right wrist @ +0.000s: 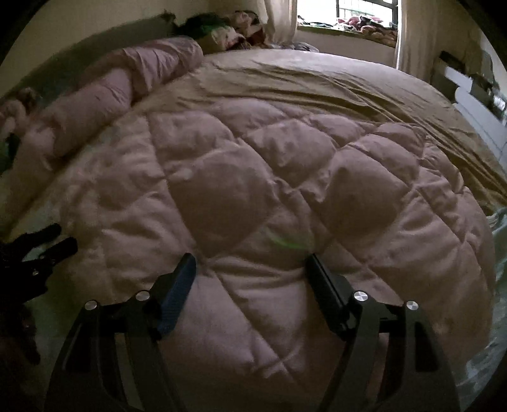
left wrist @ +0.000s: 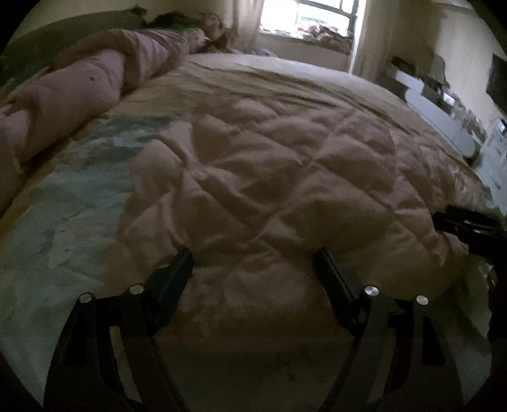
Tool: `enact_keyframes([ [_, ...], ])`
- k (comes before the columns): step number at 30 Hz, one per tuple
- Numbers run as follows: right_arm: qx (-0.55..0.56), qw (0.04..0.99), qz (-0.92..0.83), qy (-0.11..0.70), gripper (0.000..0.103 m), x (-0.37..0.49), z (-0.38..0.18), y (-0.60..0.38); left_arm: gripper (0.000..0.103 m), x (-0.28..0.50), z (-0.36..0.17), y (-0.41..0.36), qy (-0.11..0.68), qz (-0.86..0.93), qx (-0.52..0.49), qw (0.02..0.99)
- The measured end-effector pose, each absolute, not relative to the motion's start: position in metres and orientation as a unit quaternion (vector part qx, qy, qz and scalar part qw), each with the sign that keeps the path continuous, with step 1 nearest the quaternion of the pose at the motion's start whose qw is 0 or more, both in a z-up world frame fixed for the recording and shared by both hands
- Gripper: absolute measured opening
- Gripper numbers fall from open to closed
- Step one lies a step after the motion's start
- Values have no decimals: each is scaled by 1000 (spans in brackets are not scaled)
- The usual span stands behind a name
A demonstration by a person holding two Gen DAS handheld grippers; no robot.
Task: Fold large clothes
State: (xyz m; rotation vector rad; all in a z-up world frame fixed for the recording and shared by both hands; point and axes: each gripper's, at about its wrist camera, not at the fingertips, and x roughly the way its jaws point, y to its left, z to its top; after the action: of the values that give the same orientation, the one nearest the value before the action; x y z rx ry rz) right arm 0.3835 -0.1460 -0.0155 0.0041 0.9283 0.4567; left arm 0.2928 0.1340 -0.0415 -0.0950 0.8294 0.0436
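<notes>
Quilt: a pale pink quilted comforter (right wrist: 253,190) lies puffed and creased across the near half of the bed, over a tan sheet (right wrist: 348,92).
Bed: a pale green-patterned cover (left wrist: 63,215) shows at the quilt's left edge; a rolled pink blanket (left wrist: 95,82) lies along the far left side.
Left claw (left wrist: 253,263): jaws spread wide, gripping nothing, quilt fabric below them.
Right claw (right wrist: 250,269): jaws spread wide, nothing held, above the quilt's near edge.
Room: bright window (left wrist: 310,16) beyond the bed.

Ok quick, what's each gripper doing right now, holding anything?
Left gripper: open, holding nothing, over the puffy pink quilted comforter.
Right gripper: open, holding nothing, over the same comforter.
</notes>
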Motion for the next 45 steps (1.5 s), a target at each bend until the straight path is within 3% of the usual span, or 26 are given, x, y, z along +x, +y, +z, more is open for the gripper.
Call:
enact_keyframes([
  [4,41,890,222,396,88,354,16,-191,88,271,-23,134,389,24,-37,920],
  [10,95,902,175,384,96,331,24,-271,93,254,-9,144,380,49,-43,923],
  [23,169,889,99,413,96,292,-19,-372,94,235,-21,159,404,90,-62,908],
  [30,207,867,114,439,96,298,-46,-370,93,235,-61,189,447,46,-240,860],
  [45,353,793,151,474,99,367,-91,-356,94,270,-96,199,456,6,-353,817],
])
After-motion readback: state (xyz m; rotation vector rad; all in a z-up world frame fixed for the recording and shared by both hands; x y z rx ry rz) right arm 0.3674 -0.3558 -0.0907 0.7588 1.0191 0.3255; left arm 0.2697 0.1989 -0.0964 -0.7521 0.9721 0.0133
